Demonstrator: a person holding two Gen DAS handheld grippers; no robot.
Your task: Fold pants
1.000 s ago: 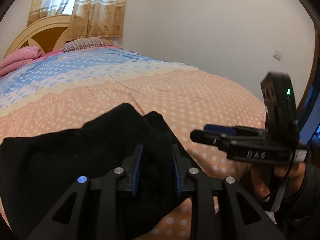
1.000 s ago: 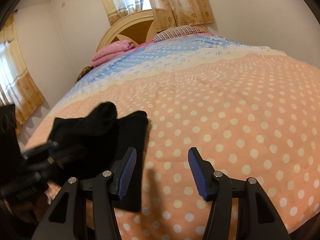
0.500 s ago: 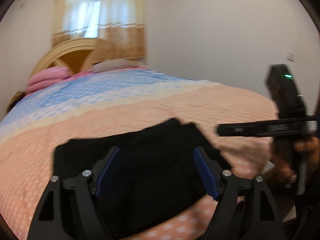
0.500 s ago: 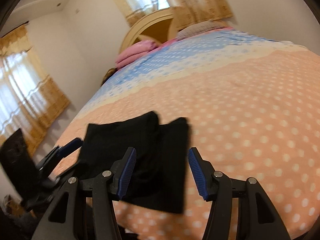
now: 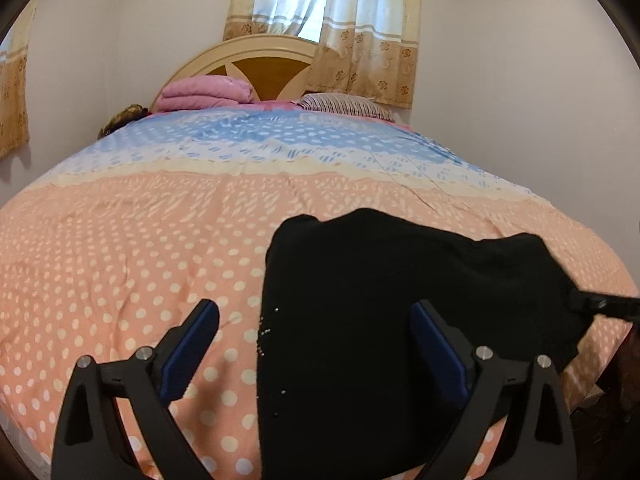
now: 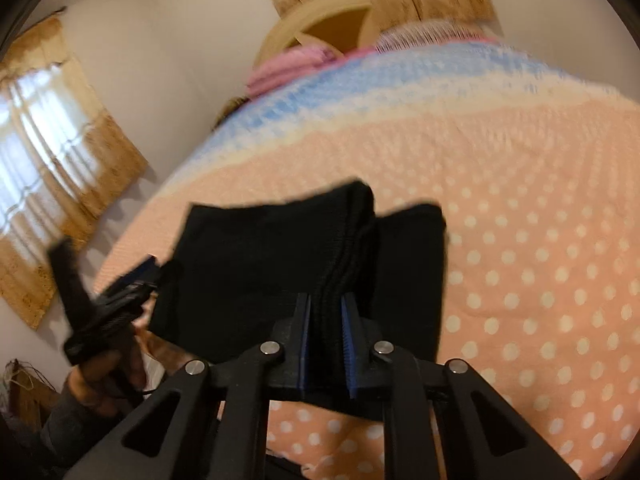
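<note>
1. the black pants (image 5: 400,312) lie partly folded near the foot edge of the bed (image 5: 140,240), on the peach dotted bedspread (image 6: 540,260). the right claw (image 6: 326,320) is closing on a thick ribbed bunch of the cloth, and the blue pads (image 6: 347,332) look to be pressing it on both sides.

2. the bunch looks to be several layers. if the pinch has caught only the upper layers, lifting could peel the fold apart and leave the lower layer behind on the bed.

3. the left claw (image 5: 316,344) is opening, its jaws stand wide and hold nothing; the near left edge of the pants lies between and below its fingers (image 5: 192,344). with one side free, a pull by the right claw alone could drag the whole pile askew rather than turn a clean fold.

4. the pants sit close to the edge of the bed. a sweep toward the person could slide cloth off the mattress.

5. the right view is blurred, so i cannot tell how deep the cloth sits between the pads; a shallow grip may slip out under the weight of the fabric.

6. the two claws are near each other over one small pile; the left claw (image 6: 132,280) shows just beside the pants, and crossing paths could knock them together.
</note>
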